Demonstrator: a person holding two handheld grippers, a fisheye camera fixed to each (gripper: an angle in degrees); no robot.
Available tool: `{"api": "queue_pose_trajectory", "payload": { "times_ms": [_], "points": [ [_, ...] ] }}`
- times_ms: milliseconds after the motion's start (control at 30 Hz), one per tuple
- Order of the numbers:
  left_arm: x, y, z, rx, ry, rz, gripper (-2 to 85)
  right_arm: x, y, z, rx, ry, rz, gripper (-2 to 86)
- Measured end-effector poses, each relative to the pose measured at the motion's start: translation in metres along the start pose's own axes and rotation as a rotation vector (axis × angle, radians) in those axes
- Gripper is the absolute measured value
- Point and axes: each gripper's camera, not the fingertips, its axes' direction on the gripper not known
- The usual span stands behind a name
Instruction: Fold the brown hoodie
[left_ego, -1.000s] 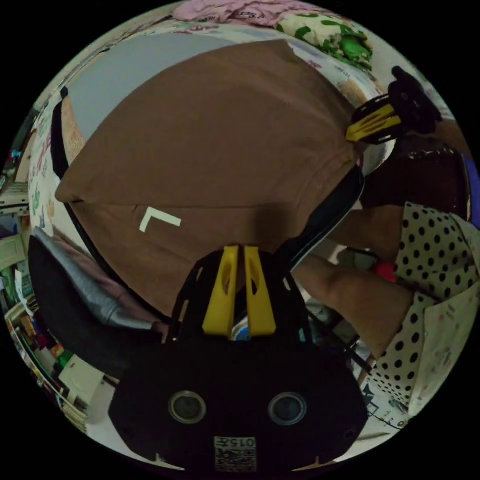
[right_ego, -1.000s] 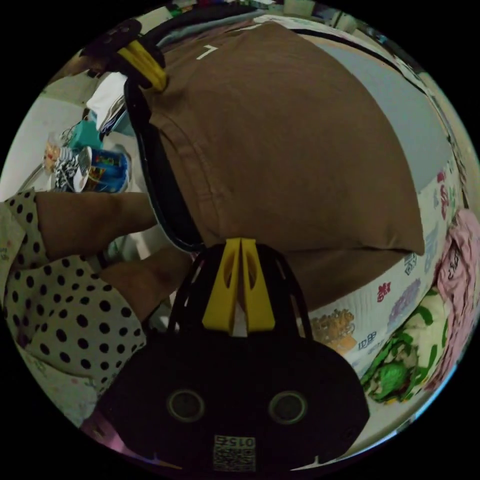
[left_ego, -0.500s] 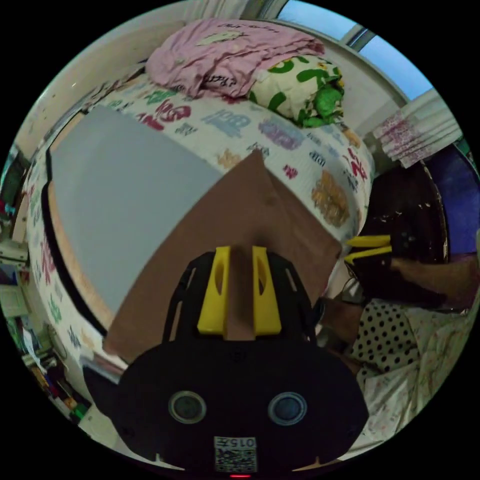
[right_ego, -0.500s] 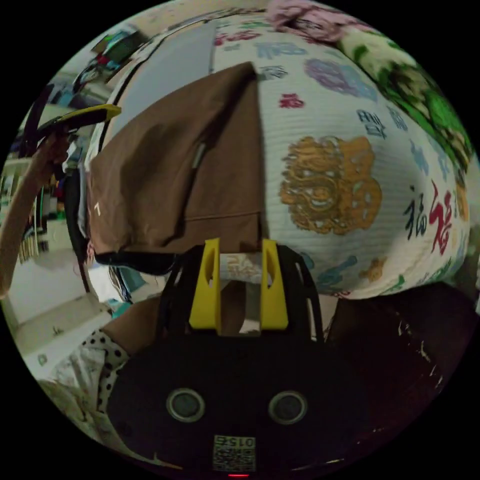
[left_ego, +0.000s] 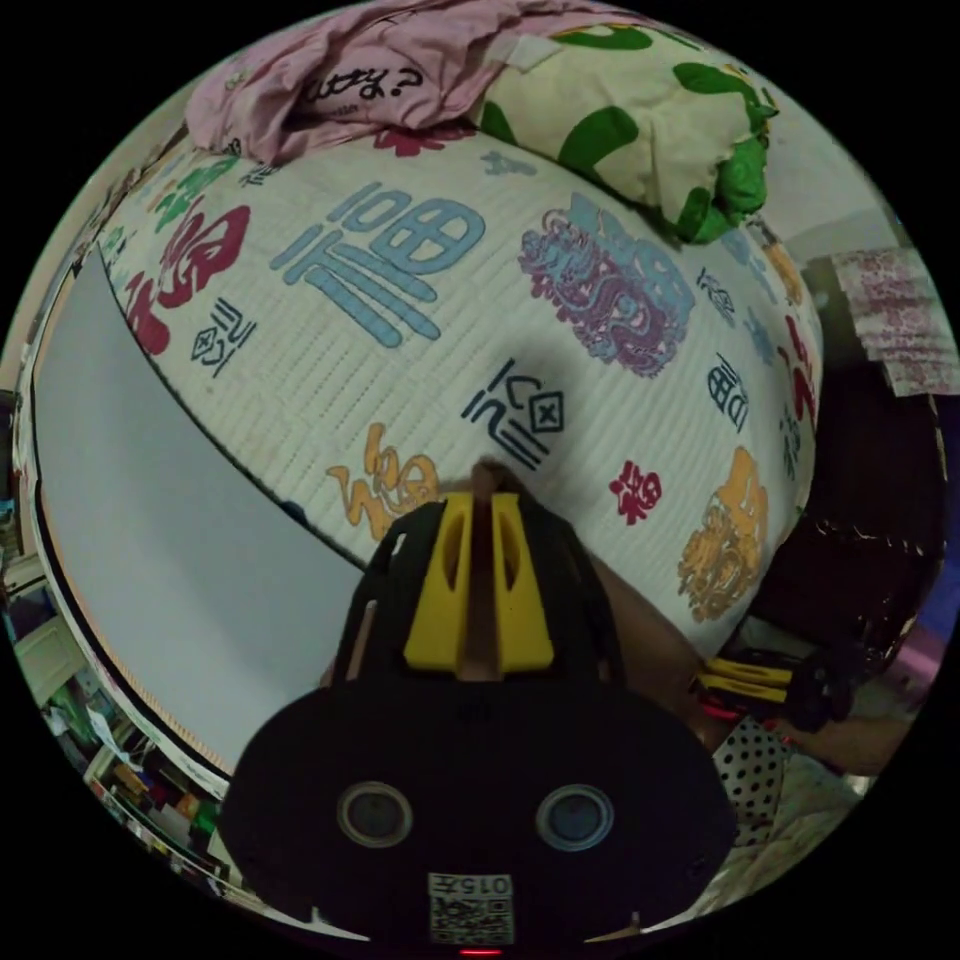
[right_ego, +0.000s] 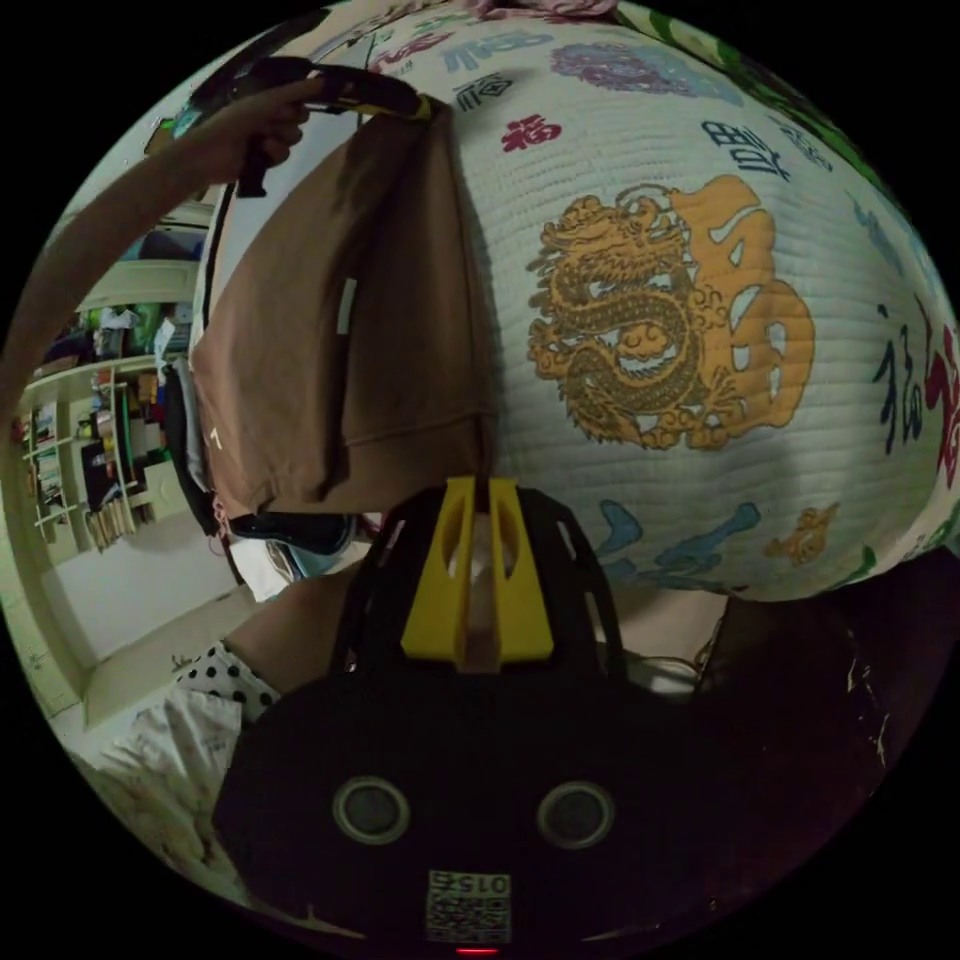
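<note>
Holding the brown hoodie (right_ego: 340, 330) up over the patterned quilt (right_ego: 700, 300).
Left gripper (left_ego: 478, 500) and right gripper (right_ego: 478, 490) each pinch a hoodie edge between closed jaws (cloth hanging between them), beside a grey board (left_ego: 130, 500).

One brown hoodie (right_ego: 350, 330); two grippers (left_ego: 478, 500) (right_ego: 478, 490); one quilt (left_ego: 420, 330); one board (left_ego: 150, 560).

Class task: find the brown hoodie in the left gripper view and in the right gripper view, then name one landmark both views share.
Left gripper view: brown hoodie, a tip poking from the jaws, centre.
Right gripper view: brown hoodie, hanging, upper left.
Shared landmark: gold dragon print on the quilt.
</note>
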Motion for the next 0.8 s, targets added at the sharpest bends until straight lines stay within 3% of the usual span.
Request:
{"api": "queue_pose_trajectory", "payload": {
  "times_ms": [133, 233, 333, 500, 600, 800],
  "points": [
    [0.009, 0.004, -0.001, 0.064, -0.012, -0.009, 0.6, 0.015, 0.012, -0.047, 0.036, -0.118, 0.023, 1.1],
    [0.009, 0.008, -0.014, 0.193, 0.060, -0.012, 0.2, 0.012, 0.026, -0.092, 0.081, -0.041, -0.019, 0.9],
    [0.007, 0.020, -0.038, 0.374, 0.210, -0.024, 0.1, 0.010, 0.040, -0.154, 0.151, -0.002, -0.032, 0.8],
    [-0.021, 0.111, -0.078, 0.696, 0.372, -0.085, 0.1, -0.054, 0.068, -0.229, 0.211, 0.003, -0.269, 0.8],
    [-0.054, 0.194, -0.068, 0.722, 0.337, -0.195, 0.2, -0.107, 0.072, -0.220, 0.163, -0.084, -0.409, 0.8],
    [-0.107, 0.332, 0.025, 0.582, 0.170, -0.411, 1.0, -0.194, 0.045, -0.084, -0.103, -0.374, -0.510, 0.9]
  ]
}}
